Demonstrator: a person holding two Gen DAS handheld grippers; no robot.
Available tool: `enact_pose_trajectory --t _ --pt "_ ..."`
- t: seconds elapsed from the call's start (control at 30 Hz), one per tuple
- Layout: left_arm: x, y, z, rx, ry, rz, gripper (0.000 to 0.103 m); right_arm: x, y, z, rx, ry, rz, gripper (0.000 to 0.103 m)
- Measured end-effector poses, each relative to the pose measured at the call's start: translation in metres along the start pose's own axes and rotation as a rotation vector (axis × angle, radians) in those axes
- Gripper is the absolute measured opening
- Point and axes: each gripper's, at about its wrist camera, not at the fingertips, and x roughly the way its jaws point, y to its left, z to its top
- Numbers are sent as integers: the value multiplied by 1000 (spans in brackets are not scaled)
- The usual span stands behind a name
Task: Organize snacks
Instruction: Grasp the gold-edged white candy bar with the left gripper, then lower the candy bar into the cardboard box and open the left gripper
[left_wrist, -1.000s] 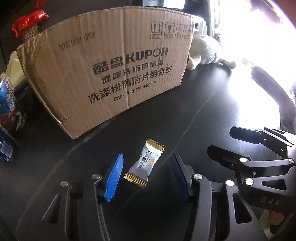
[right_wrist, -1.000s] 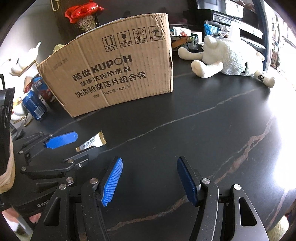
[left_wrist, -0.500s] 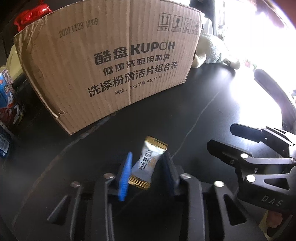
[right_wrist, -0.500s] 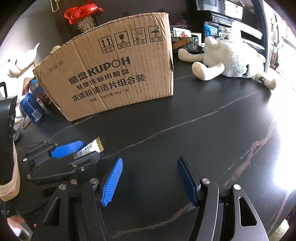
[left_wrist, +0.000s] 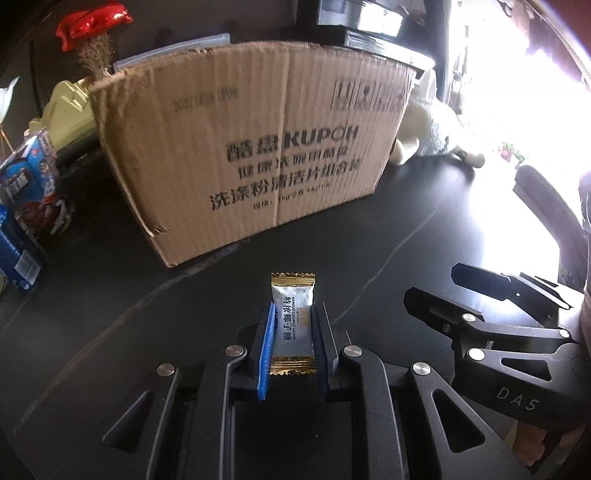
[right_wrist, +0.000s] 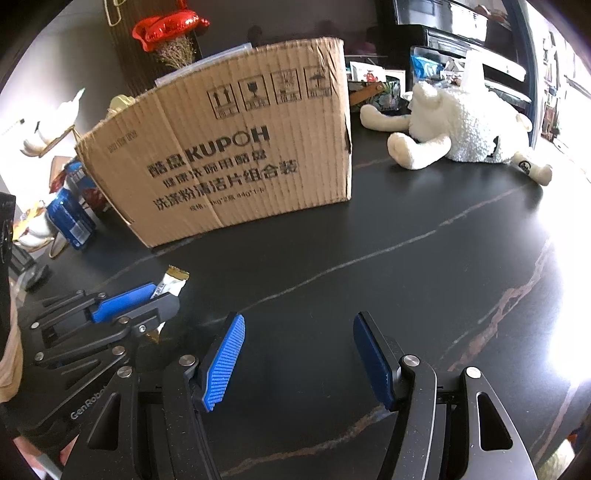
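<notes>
A small white candy (left_wrist: 293, 322) with gold ends is clamped between the blue pads of my left gripper (left_wrist: 293, 314), lifted a little off the black table (left_wrist: 424, 229). The candy's gold tip also shows in the right wrist view (right_wrist: 173, 282), sticking out of the left gripper (right_wrist: 155, 295). My right gripper (right_wrist: 298, 325) is open and empty, low over the table to the right of the left one. A brown cardboard box (left_wrist: 258, 155) marked KUPOH stands just beyond the candy; it also shows in the right wrist view (right_wrist: 229, 162). Its inside is hidden.
Blue snack packs (left_wrist: 29, 184) and a blue pack (right_wrist: 70, 221) stand left of the box. A white plush sheep (right_wrist: 461, 125) lies at the back right. A red ornament (right_wrist: 170, 29) rises behind the box. Bright glare washes out the table's right edge.
My left gripper has closed on the candy, which lay loose on the table between the open pads, and raised it, squaring it up. The right gripper has stayed open and nearly still.
</notes>
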Motion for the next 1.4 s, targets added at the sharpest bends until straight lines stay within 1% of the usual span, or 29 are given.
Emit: enact_pose_trajectory --t 0.27,0.5,0.67,0.8,0.87,1.0,1.13,1.4 --pt "-37 -2 10 -38 -61 17 20 -29 5 12 -20 -53 27 62" --pt "-77 -4 22 -59 -137 49 20 -58 13 27 -61 -113 42 62" --pt "-98 -5 34 -83 -175 65 20 -76 18 44 -80 -146 56 62" --pt "-113 -5 48 -82 -214 86 20 -84 22 58 -97 -165 62 62" --pt "-120 -4 58 -91 -230 84 20 -88 25 65 -102 -175 59 62" --pt "-127 -2 73 -92 -254 100 20 -92 28 81 -115 -192 67 62" --pt "-128 3 89 -95 -252 132 20 -94 34 99 -149 -213 44 62" --pt "-116 22 129 -129 -228 122 20 -91 43 140 -192 -212 39 62"
